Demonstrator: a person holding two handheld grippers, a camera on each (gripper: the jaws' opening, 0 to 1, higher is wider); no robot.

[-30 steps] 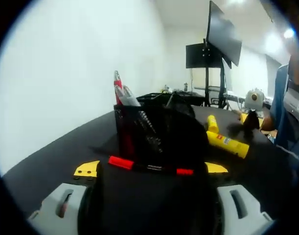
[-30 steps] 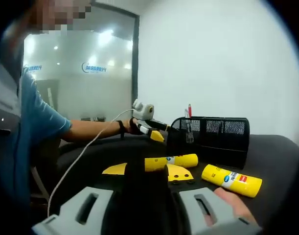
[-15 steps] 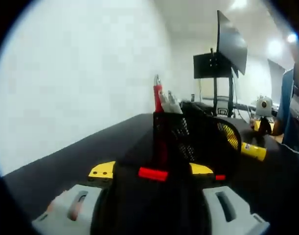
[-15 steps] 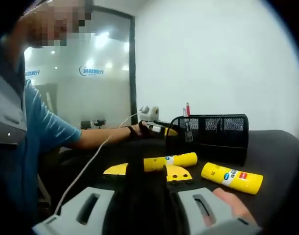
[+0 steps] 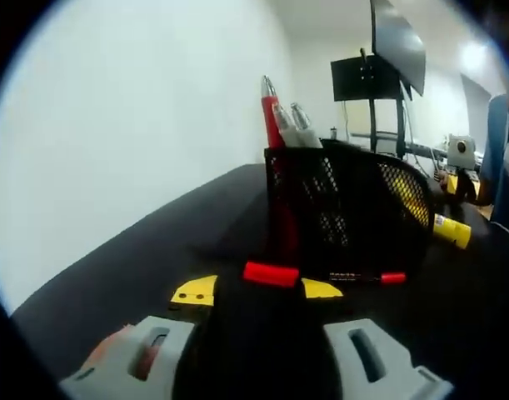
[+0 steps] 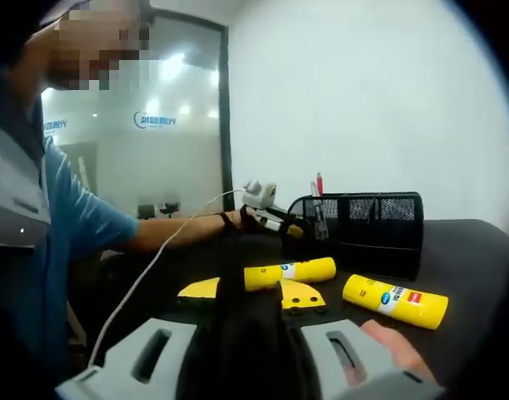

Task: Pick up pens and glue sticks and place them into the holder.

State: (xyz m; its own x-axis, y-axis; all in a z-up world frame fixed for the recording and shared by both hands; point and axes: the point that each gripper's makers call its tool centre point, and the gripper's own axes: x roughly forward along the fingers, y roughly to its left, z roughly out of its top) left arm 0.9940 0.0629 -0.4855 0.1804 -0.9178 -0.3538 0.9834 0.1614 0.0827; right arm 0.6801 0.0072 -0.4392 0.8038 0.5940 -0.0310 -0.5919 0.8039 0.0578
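The black mesh holder (image 5: 354, 208) stands close ahead of my left gripper (image 5: 258, 290), with a red pen (image 5: 271, 117) and grey-tipped pens upright in it. A black pen with red ends (image 5: 271, 273) lies crosswise at the holder's foot, level with the left gripper's yellow tips. A dark body hides the gap between the jaws, so whether they grip it is unclear. In the right gripper view, my right gripper (image 6: 252, 293) points at a yellow glue stick (image 6: 289, 272) lying crosswise just past its tips. A second glue stick (image 6: 396, 302) lies to the right. The holder (image 6: 362, 233) stands behind them.
A person's arm (image 6: 154, 233) reaches to the left gripper (image 6: 266, 218) beside the holder, trailing a white cable (image 6: 146, 275). A finger (image 6: 387, 342) rests on the right gripper's side. A glue stick (image 5: 450, 229) lies right of the holder. A monitor on a stand (image 5: 396, 50) rises behind the black table (image 5: 154, 242).
The left gripper view has dropped lower and come closer to the holder, swinging round its corner. Its yellow tips stand closer together than a second ago. The right gripper view has barely shifted.
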